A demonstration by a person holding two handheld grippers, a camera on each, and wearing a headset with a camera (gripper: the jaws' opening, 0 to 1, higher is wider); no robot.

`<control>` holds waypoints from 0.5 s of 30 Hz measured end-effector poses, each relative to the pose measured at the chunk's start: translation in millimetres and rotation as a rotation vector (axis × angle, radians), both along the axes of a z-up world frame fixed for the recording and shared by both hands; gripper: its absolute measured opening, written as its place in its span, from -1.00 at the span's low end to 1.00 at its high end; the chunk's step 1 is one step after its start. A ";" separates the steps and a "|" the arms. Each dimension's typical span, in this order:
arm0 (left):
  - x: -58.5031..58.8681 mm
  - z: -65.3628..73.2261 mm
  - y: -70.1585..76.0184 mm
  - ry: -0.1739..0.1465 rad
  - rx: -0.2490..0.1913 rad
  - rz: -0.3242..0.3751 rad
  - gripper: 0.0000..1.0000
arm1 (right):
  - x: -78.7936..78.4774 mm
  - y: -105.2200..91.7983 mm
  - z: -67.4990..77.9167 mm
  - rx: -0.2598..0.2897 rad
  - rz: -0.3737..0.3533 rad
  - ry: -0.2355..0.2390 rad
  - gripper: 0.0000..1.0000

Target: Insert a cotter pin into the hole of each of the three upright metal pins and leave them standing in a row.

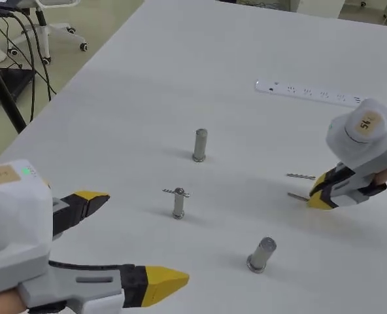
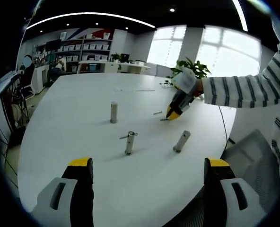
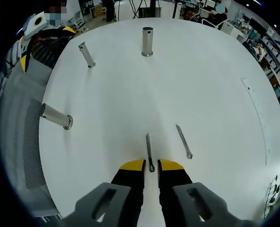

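White table (image 1: 134, 85) bears three metal pins (image 1: 199, 144), nearest maybe leaning. Two cotter pins (image 1: 301, 176), power strip (image 1: 308, 92) lie rightward.

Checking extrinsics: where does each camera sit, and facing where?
Head view: on the headset, looking down at the white table; left gripper and right gripper show.
Left gripper view: behind its wide-apart jaws, facing the right gripper and striped sleeve.
Right gripper view: over its narrow-set jaws, facing a loose cotter pin, left gripper beyond.
Shared by all: the cottered metal pin.
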State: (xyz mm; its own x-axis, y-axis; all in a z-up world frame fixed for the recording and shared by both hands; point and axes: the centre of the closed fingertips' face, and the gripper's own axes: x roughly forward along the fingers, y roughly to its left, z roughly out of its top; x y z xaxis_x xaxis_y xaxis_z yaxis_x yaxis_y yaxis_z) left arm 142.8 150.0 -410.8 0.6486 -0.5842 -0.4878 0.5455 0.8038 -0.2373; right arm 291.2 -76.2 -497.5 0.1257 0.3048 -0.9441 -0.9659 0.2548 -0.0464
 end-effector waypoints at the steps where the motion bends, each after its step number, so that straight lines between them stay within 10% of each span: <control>1: -0.1 -0.1 0.4 0.000 0.002 0.000 0.93 | -0.4 1.2 1.0 0.008 -0.003 0.006 -0.91; 15: 0.6 -2.6 3.0 0.001 0.006 -0.013 0.91 | 1.6 2.3 0.8 -0.019 -0.010 0.005 -0.95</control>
State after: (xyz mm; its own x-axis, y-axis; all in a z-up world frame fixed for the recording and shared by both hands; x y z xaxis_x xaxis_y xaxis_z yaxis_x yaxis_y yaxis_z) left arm 143.4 153.0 -413.4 0.6403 -0.5897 -0.4922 0.5561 0.7979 -0.2326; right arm 292.8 -73.9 -496.7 0.1240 0.2856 -0.9503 -0.9636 0.2633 -0.0466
